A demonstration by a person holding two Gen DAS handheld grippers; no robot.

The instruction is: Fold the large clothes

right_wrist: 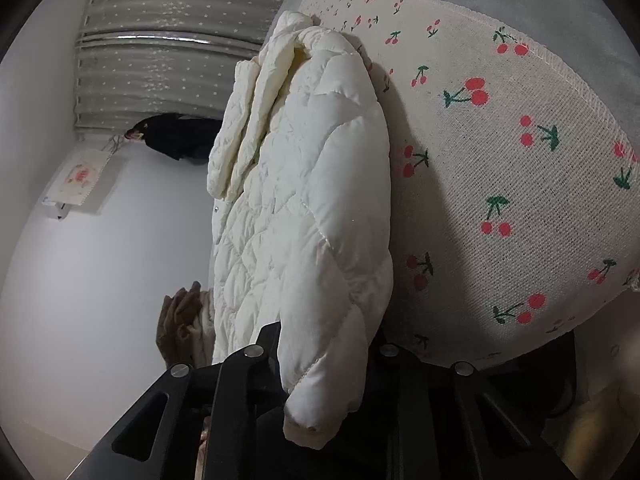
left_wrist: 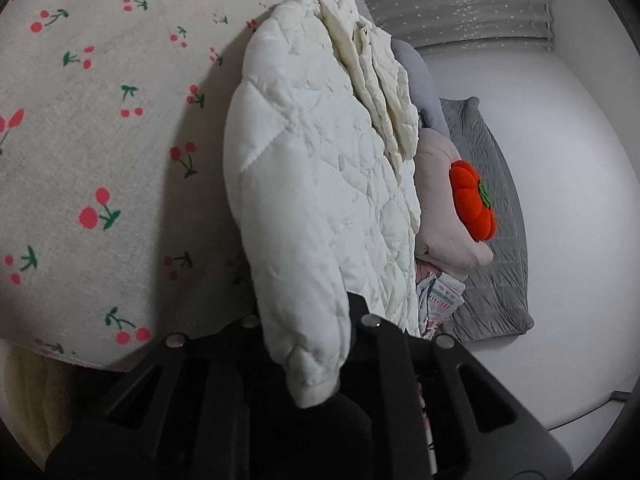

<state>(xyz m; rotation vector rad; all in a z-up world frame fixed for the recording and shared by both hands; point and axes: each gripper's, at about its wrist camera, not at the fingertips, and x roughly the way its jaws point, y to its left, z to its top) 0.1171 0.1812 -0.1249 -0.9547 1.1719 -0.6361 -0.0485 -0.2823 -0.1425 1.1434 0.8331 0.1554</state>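
Left gripper sat at the bottom of its view, black jaws pinching a sleeve cuff of the jacket. The cuff hung down over the jaws, hiding the fingertips. Right gripper did the same in its view: jaws clamped on the other sleeve, cuff end drooping past them.

The jacket was a cream quilted puffer, running from each gripper up and away through the frame. It lay against a cherry-print cloth, which covered the surface behind it. In the right view the cloth's stitched edge curved over a gray cushion. The jacket front was folded over itself near the top, with a snap visible on the placket.

Beyond the jacket in the left view: a patterned garment, a pink pillow with an orange pumpkin plush on it, a gray quilted mat, a white floor. In the right view: a brown and cream pile just beside the jacket's lower edge, a dark bundle farther off, a small printed sheet. Starry gray curtain at the back of both views.
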